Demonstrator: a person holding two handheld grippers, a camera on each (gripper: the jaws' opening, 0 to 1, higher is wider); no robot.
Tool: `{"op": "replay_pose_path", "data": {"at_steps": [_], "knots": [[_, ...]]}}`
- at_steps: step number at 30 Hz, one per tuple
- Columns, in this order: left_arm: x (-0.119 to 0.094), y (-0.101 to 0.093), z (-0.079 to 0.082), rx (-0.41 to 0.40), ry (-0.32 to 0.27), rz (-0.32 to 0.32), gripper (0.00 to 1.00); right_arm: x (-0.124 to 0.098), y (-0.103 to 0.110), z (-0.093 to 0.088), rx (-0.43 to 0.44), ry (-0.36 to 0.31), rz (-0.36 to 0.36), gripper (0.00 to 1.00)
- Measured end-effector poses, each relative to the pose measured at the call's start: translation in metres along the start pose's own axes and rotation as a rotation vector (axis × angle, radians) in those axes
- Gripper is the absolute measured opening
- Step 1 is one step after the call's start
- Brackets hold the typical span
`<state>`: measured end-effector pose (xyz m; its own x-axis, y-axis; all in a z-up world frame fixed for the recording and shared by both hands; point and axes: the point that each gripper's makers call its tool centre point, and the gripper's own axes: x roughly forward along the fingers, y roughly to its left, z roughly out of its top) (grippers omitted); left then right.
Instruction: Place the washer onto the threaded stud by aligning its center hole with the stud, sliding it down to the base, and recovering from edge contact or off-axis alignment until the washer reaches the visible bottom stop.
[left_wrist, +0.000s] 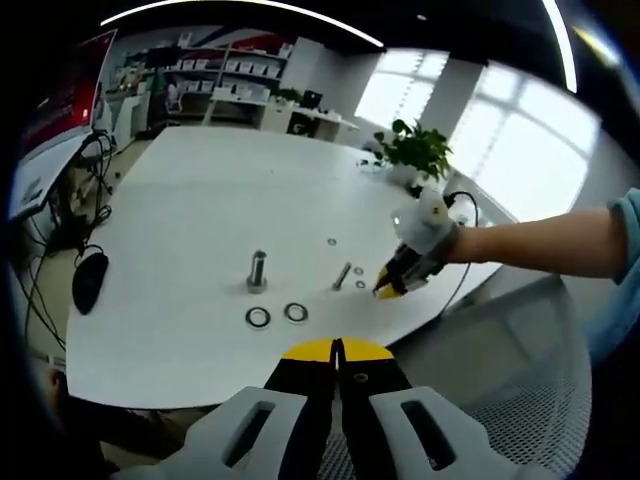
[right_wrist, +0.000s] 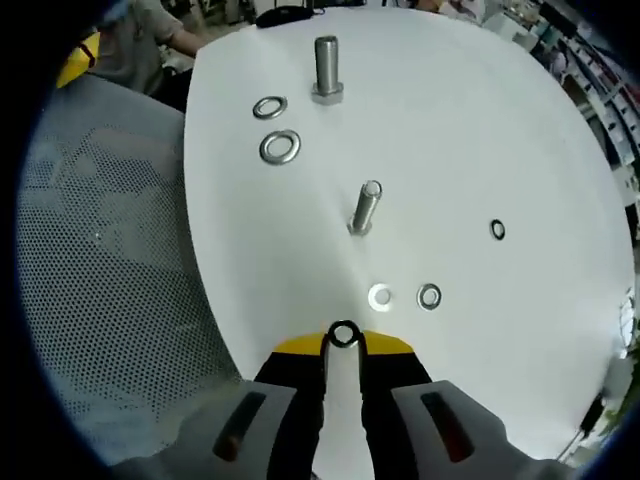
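White table top (left_wrist: 200, 220) is seen in the left gripper view, and two bolts are stood on it with their heads down and their long axes pointing up. The big bolt (left_wrist: 257, 271) is placed near the middle, and the small threaded stud (left_wrist: 343, 276) is set to its right, leaning a little in this view. Two big rings (left_wrist: 258, 318) are laid flat just in front of the big bolt. The left gripper (left_wrist: 337, 349) is held low at the table edge, and its yellow-tipped jaws are pressed together with nothing between them. The right gripper (left_wrist: 388, 290) is seen on a bare arm (left_wrist: 545, 243), just beside the stud. A potted plant (left_wrist: 413, 148) is placed at the far end of the table. In the right gripper view, a small dark washer (right_wrist: 344, 335) is pinched at the tips of the right gripper (right_wrist: 344, 343), with its round hole facing the camera. The threaded stud (right_wrist: 365, 209) is stood upright just ahead, apart from the washer, with its tip pointing up. Two small washers (right_wrist: 380, 297) are laid flat between the stud and the jaws. The big bolt (right_wrist: 326, 67) is stood farther off. A mesh chair (right_wrist: 100, 260) is seen beside the table.
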<state>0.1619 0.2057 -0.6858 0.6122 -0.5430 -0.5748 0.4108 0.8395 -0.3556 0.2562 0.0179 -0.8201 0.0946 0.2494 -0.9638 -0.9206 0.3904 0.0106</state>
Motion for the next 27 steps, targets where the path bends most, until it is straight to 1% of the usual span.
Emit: {"op": "replay_pose_path", "data": {"at_steps": [2, 3, 6, 8, 12, 17, 22, 27], "knots": [[0.0, 0.002, 0.001, -0.003, -0.007, 0.013, 0.0, -0.005, -0.002, 0.004, -0.028, -0.014, -0.016, 0.13], [-0.001, 0.002, 0.002, -0.003, -0.013, 0.015, 0.0, -0.008, -0.001, 0.009, -0.036, -0.039, -0.018, 0.13], [-0.002, 0.004, 0.003, -0.016, -0.023, 0.023, 0.0, -0.011, 0.002, 0.012, -0.041, -0.052, -0.011, 0.13], [-0.002, 0.004, 0.002, -0.018, -0.018, 0.024, 0.0, -0.014, 0.002, 0.016, -0.061, -0.057, -0.018, 0.13], [-0.001, 0.004, 0.001, -0.017, -0.012, 0.025, 0.0, -0.023, 0.0, 0.029, -0.075, -0.1, -0.032, 0.13], [-0.002, 0.009, -0.005, -0.023, 0.016, 0.064, 0.0, -0.033, 0.0, 0.045, -0.097, -0.136, -0.045, 0.13], [-0.003, 0.007, 0.0, -0.024, -0.011, 0.05, 0.0, -0.035, -0.005, 0.059, -0.115, -0.147, -0.057, 0.13], [-0.003, 0.009, -0.003, -0.024, 0.007, 0.062, 0.0, -0.03, -0.01, 0.068, -0.13, -0.131, -0.064, 0.13]]}}
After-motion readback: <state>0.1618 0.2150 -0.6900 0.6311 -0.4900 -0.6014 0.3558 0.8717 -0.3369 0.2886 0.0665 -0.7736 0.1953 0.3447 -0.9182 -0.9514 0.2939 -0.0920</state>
